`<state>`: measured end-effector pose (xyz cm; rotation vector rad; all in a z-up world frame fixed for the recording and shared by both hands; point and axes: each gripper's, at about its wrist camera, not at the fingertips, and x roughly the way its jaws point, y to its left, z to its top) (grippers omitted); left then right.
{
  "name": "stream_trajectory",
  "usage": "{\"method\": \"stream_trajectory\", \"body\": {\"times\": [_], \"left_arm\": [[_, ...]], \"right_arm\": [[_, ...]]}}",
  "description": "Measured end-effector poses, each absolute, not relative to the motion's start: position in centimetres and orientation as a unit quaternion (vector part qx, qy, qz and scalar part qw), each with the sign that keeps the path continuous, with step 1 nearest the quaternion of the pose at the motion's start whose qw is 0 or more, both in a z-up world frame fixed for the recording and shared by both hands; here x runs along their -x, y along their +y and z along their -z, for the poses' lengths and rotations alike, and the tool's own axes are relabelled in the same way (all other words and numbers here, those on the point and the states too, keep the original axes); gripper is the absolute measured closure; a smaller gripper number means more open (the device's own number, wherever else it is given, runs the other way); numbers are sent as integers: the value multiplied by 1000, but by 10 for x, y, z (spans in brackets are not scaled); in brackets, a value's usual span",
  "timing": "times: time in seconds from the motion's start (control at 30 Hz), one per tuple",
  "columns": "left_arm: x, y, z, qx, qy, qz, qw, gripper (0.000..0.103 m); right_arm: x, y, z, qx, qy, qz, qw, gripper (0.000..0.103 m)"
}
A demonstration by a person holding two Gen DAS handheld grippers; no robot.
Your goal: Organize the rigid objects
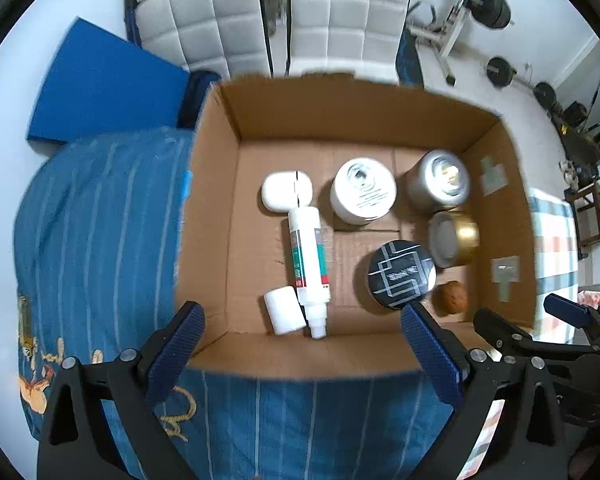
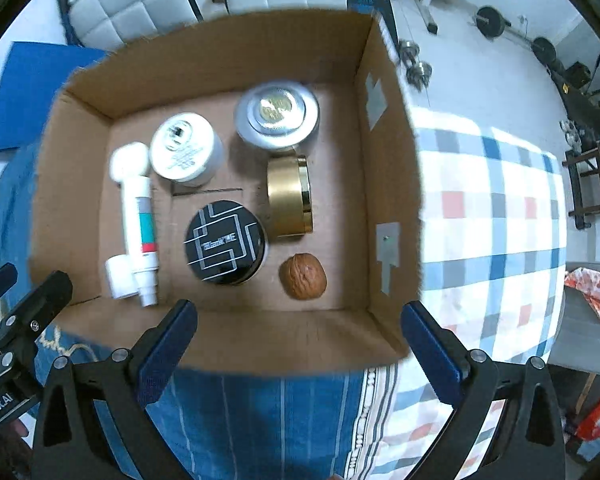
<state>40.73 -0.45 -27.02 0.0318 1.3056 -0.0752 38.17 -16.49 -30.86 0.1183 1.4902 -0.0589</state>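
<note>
Cardboard makes up the open box (image 1: 216,216) that sits on a blue striped cover (image 1: 100,220), and every rigid thing in view already lies on its floor: a white case (image 1: 286,192) at the far left touching the end of a white tube (image 1: 308,256) that lies lengthwise, its loose white cap (image 1: 285,310) just beside the nozzle; a white jar (image 1: 363,190) and a silver jar (image 1: 438,180) upright along the far side; a gold tin (image 2: 290,196) tipped on its edge between the silver jar and a black patterned tin (image 2: 225,242); and a walnut (image 2: 303,276) near the right wall. Both tongs hang above the near rim, pointing steeply down: the left tongs (image 1: 300,344) stand spread wide with nothing between the blue pads, and the right tongs (image 2: 298,340) are likewise wide apart and empty. By the look of it the placing step is finished for these pieces and the hands are clear of the load, so the job seems well along or done, though anything outside the box is out of sight. If tidying goes on, the likely next move is to right the gold tin or seat the cap on the tube, which calls for a straight descent past the box wall and a narrower grip on a small, smooth, round piece that could roll
</note>
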Motion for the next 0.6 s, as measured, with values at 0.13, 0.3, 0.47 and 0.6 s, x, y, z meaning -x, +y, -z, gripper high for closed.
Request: {"method": "stream_trajectory", "body": {"times": [0.13,0.3,0.47,0.6], "left_arm": [[-374,-4,224,-5,574,44,817,2],[-318,-4,161,-7,529,50,847,2],[-260,3,110,-3,495,43,868,2],[-223,8,80,3,473,40,880,2]], "right_arm": [[-349,-172,261,-54,640,17,767,0],[-309,-178,200,-55,597,10,800,0],[-250,-180,133,-57,559,-2,827,0],[-213,-178,104,-60,544,-9,837,0]]}}
